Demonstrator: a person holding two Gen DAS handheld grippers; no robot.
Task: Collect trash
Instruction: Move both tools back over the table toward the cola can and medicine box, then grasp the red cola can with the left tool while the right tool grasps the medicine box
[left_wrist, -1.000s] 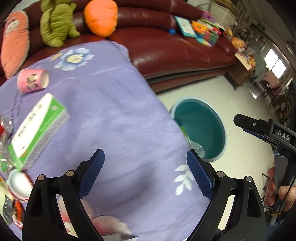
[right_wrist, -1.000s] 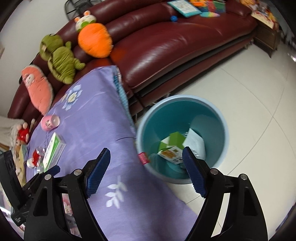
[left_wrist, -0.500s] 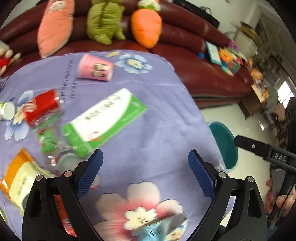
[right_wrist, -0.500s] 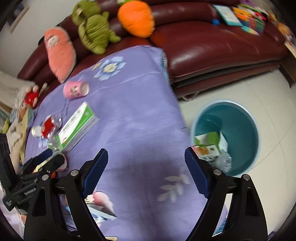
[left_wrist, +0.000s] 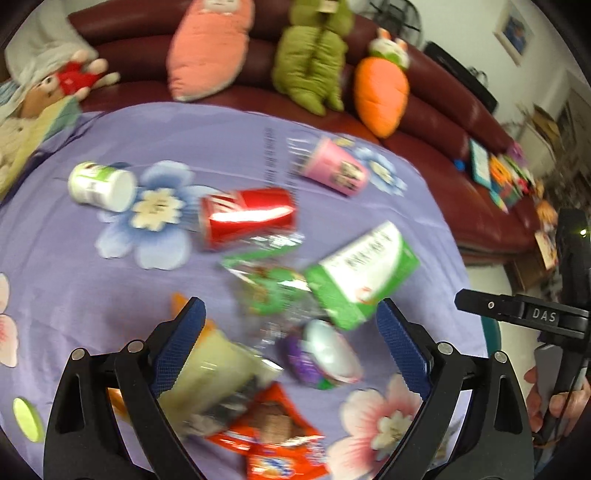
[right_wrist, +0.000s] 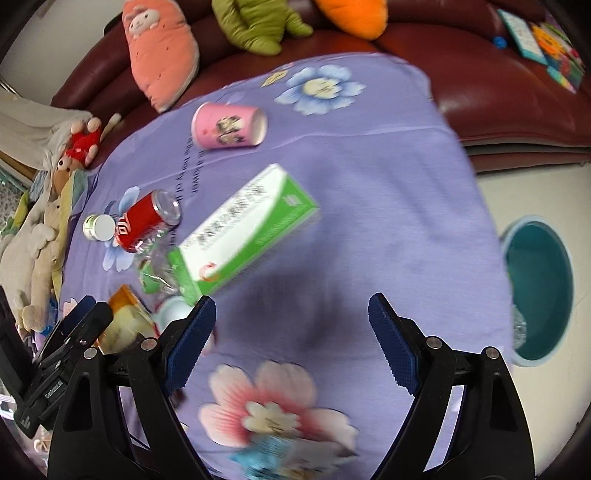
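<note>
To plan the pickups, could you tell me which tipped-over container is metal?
The red soda can, lying on its side between the white cup and the pink cup.

open right hand-held gripper (right_wrist: 290, 341) above purple floral tablecloth (right_wrist: 388, 192), green-white box (right_wrist: 243, 229) beyond, teal bin (right_wrist: 537, 284) rightward

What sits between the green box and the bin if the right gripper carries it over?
Nothing visible. Between the green box and the bin there is only bare purple cloth, then the table edge. The open right gripper has no litter between it and the box either.
</note>
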